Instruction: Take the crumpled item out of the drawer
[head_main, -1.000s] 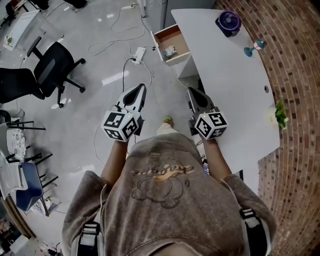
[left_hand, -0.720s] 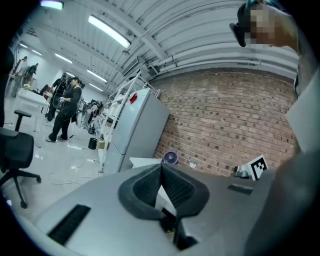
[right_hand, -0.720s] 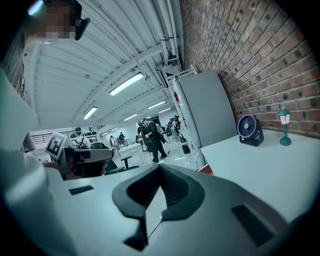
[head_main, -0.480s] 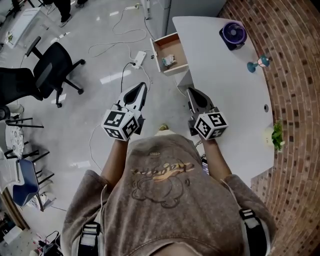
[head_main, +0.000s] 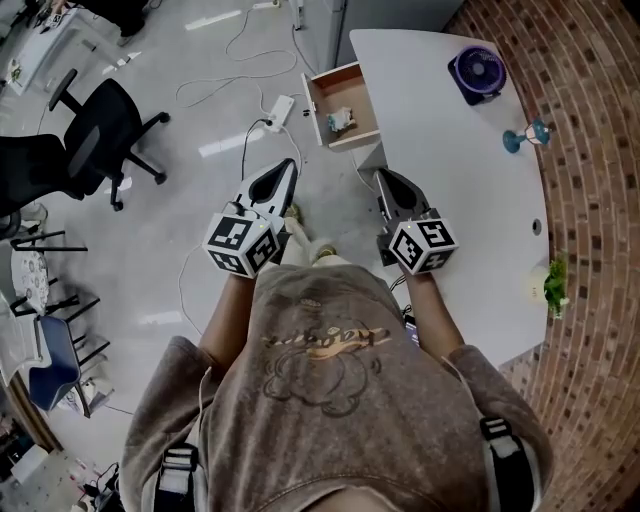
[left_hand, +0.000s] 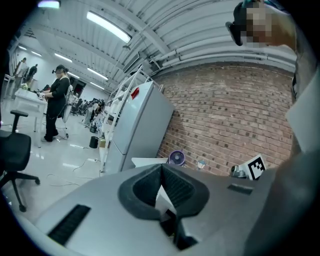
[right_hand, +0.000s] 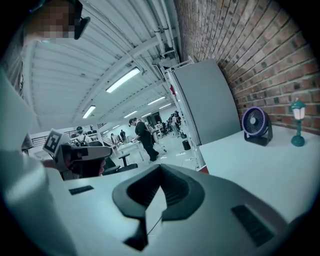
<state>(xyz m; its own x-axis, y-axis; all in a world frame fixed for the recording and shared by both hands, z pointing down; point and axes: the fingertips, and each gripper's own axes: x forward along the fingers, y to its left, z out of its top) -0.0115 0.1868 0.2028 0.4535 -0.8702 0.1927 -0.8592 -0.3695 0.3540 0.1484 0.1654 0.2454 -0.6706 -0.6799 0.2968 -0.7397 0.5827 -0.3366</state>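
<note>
A small crumpled item (head_main: 340, 119) lies inside the open wooden drawer (head_main: 322, 104) at the near left corner of the white desk (head_main: 460, 160). My left gripper (head_main: 290, 165) hangs over the floor, below and left of the drawer, jaws shut and empty. My right gripper (head_main: 381, 176) is held beside the desk's edge, just below the drawer, also shut with nothing in it. In the left gripper view the jaw tips (left_hand: 161, 166) meet; the right gripper view shows the same (right_hand: 160, 167). The drawer is hidden in both gripper views.
A purple fan (head_main: 478, 72) and a small teal lamp (head_main: 530, 135) stand on the desk by the brick wall. A power strip with cables (head_main: 276, 108) lies on the floor left of the drawer. A black office chair (head_main: 95, 135) stands at the left. People stand far off.
The person has stepped forward, a shoe now showing beside the left gripper. The drawer and desk sit slightly closer to the grippers. Both grippers stay shut.
</note>
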